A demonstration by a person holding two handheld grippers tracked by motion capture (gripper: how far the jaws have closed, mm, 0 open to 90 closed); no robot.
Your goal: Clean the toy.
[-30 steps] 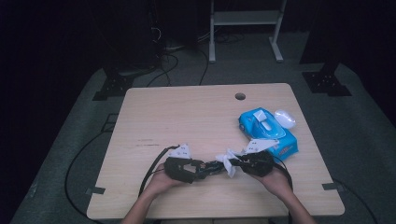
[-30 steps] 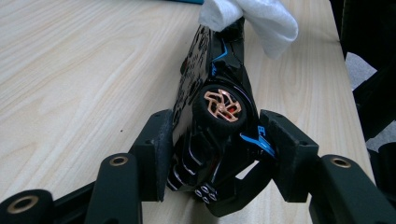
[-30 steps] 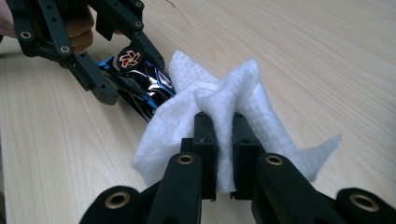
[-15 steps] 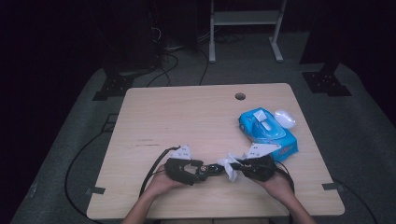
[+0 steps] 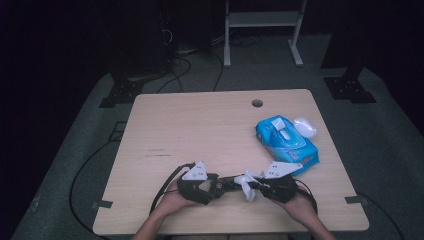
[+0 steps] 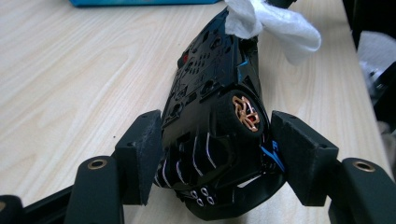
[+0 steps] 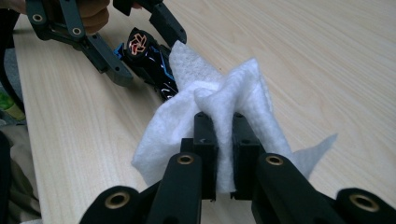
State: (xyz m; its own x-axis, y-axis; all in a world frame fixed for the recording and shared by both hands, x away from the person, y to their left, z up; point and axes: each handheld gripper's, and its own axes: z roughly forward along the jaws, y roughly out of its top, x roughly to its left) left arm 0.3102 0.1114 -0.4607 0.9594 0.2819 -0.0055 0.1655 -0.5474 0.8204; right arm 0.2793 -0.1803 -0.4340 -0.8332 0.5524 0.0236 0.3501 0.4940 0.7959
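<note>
At about six o'clock on the surface [image 5: 165, 130], the left gripper [image 6: 219, 154] brackets a black toy car [image 6: 212, 116]; its jaws have just been opening, pads apart from it. The right gripper [image 7: 219, 140] pinches a white wipe [image 7: 224, 93] against the car's end, likely to clean it.

table [image 5: 190, 130]: light wood | blue wipes pack [image 5: 287, 142] | white lid [image 5: 305, 126]
</note>
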